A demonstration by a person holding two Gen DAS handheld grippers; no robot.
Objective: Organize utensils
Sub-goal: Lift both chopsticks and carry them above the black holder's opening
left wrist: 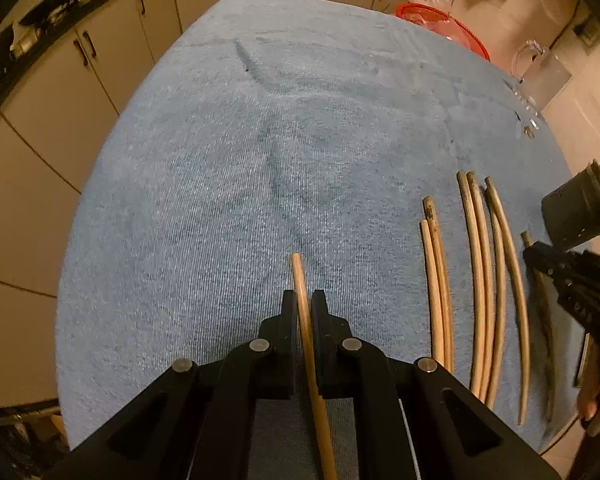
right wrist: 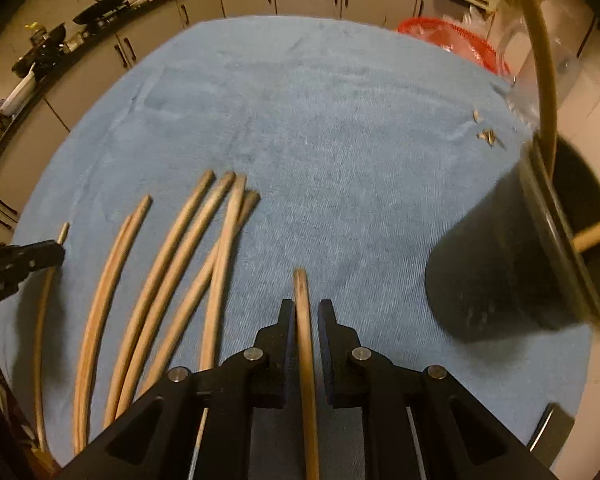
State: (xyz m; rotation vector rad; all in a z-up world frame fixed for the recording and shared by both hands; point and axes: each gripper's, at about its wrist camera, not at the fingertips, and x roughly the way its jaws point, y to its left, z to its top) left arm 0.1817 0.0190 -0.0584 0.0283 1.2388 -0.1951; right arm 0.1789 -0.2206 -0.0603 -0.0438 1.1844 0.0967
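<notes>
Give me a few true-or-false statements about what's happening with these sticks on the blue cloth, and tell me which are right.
1. Each gripper holds a chopstick. True: the left gripper is shut on a chopstick and the right gripper on another chopstick.
2. The cloth is red. False: the towel is blue.
3. Several chopsticks lie loose on the towel. True.
4. The black cup is empty. False: at least one chopstick already sticks out of it.
5. The black cup stands to the left of the loose chopsticks, seen from the right wrist. False: it is to their right.
</notes>
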